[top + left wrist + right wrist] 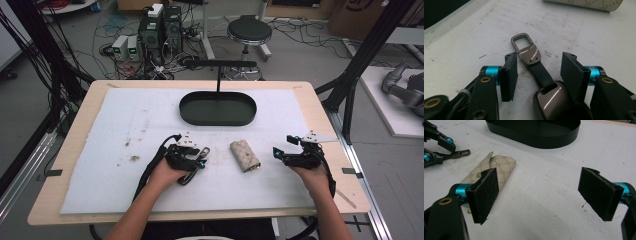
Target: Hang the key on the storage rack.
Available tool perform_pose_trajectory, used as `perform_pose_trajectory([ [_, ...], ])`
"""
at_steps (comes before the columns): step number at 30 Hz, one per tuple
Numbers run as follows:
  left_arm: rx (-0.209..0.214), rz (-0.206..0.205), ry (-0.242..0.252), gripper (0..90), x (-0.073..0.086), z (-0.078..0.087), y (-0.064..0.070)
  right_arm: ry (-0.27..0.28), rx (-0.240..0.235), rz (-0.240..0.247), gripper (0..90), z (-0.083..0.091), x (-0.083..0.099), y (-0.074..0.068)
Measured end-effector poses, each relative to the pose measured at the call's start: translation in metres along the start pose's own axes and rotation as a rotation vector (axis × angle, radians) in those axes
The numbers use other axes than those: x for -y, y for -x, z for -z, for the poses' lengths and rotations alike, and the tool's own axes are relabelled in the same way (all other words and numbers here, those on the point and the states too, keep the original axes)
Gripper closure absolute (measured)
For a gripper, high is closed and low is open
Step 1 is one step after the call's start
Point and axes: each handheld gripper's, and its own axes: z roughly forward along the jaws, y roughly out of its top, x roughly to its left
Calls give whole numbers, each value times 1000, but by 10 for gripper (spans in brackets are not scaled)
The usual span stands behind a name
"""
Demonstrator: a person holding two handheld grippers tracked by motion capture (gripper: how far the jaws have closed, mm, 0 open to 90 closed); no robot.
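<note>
A dark metal key fob (554, 100) with a black strap and a clasp (526, 50) lies on the white mat between the jaws of my left gripper (540, 60). The jaws stand apart on either side of the strap and do not touch it. In the high view the left gripper (199, 159) sits left of centre with the clasp (205, 151) at its tip. A beige patterned key pouch (245, 156) lies between the two grippers. My right gripper (282, 146) is open to the pouch's right; its view has the pouch (501, 167) just beyond its left jaw.
A black oval tray (217, 108) stands at the back of the white mat (125, 125), with a black post and crossbar behind it. The tray (534, 132) is also ahead in the right gripper view. Bare wooden table edges (80, 115) frame the mat.
</note>
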Motion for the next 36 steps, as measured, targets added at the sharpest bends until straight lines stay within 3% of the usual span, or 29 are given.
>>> perform_pose_trajectory([
  [13,-40,-12,5,652,2,2,3,0,1,-3,173,1,1,0],
  [15,-43,-24,7,714,2,2,3,0,2,-2,174,1,1,0],
  [21,-44,-40,10,722,3,2,3,0,2,0,174,0,1,0],
  [26,-46,-77,10,731,3,2,4,1,2,1,174,1,1,-1],
  [27,-46,-77,10,743,3,2,4,1,2,1,174,1,1,-1],
  [28,-34,-76,28,809,4,3,5,1,1,0,174,1,1,0],
  [36,-27,-85,36,831,5,3,5,2,1,0,174,1,1,-1],
])
